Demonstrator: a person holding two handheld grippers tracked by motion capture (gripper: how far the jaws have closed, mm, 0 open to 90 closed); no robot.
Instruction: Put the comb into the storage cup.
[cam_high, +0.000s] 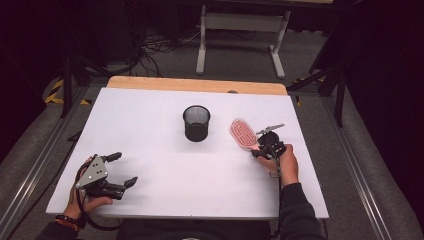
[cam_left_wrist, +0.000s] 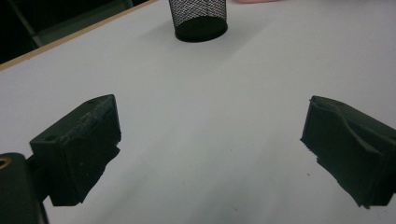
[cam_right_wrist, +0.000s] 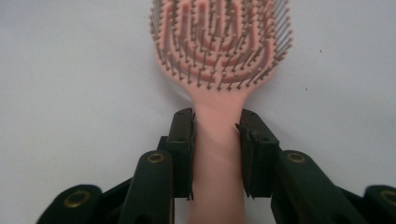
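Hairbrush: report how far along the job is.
Done: the right tongs have closed on the pink hairbrush handle. In hand: the brush lies flat on the white table, not yet lifted. Left, probably: carrying it to the black mesh cup. The left tongs rest open.

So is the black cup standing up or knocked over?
Standing up. The cup sits on its base on the table, its round mouth facing up, seen from the high view.
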